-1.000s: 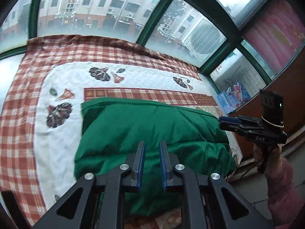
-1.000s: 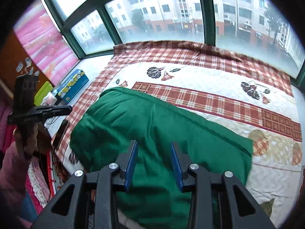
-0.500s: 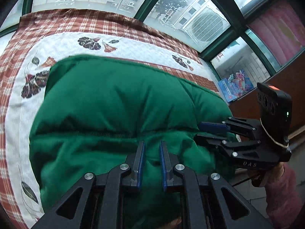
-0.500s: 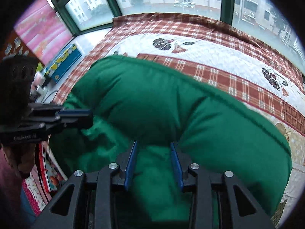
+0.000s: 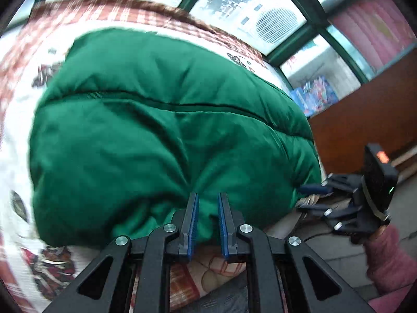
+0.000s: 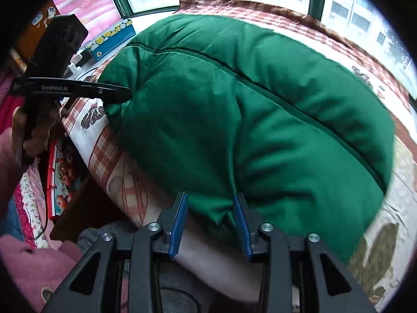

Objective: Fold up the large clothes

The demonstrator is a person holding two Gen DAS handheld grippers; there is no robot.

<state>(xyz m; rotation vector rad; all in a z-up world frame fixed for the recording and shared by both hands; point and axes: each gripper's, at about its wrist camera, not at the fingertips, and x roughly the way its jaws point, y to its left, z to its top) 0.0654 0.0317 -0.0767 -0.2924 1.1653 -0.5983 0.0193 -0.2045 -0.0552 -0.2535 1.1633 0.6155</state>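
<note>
Both hands have dropped toward the green jacket; left gripper nearly closed, right gripper part-open at 6 o'clock, both straddling its hem, grip uncertain.

Left hand-held gripper: black angular linkage frame, fastened with round silver screws; two flat fingers are lined with blue pads. White lettering "GenRobot.AI" is printed on its side arm. Right hand-held gripper: same black frame, silver screws, blue-padded fingers; a black box with orange and green lights is strapped on. Pink fuzzy sleeve is worn.
</note>
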